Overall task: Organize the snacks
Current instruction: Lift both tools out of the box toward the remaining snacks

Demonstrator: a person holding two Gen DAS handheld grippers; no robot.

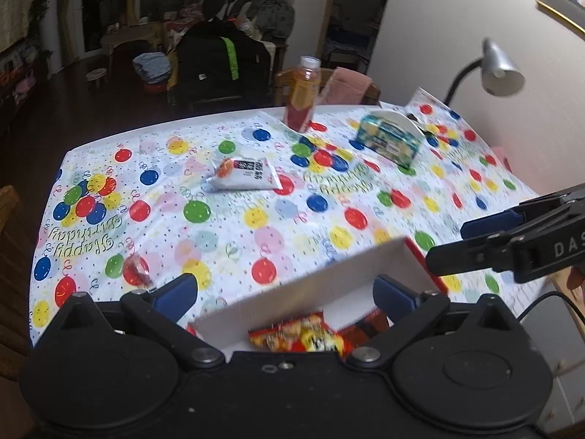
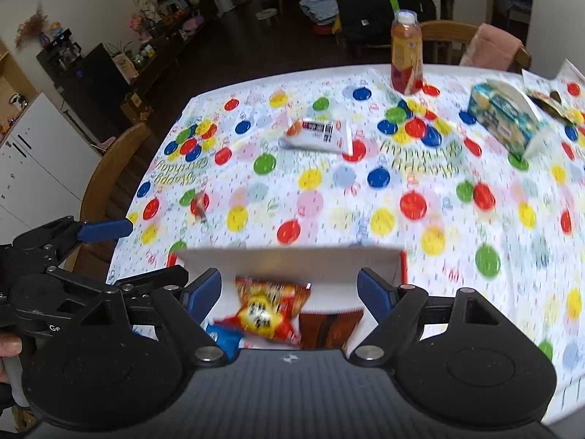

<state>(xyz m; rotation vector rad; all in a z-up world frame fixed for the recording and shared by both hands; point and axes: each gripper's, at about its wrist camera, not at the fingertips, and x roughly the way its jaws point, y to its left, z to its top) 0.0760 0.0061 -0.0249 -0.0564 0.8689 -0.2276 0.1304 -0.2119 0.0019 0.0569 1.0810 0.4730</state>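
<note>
A white-walled box with a red outside stands at the table's near edge. In it lie a red-and-yellow snack packet, a blue packet and a brown packet. My right gripper is open above the box, holding nothing. My left gripper is also open over the box and empty, and the red-and-yellow packet shows below it. A white snack pouch lies mid-table. A small red wrapped candy lies near the left edge.
An orange drink bottle stands at the far edge. A teal carton in a white holder sits far right, beside a loose wrapper. A desk lamp leans over the right side. Wooden chairs surround the balloon-print tablecloth.
</note>
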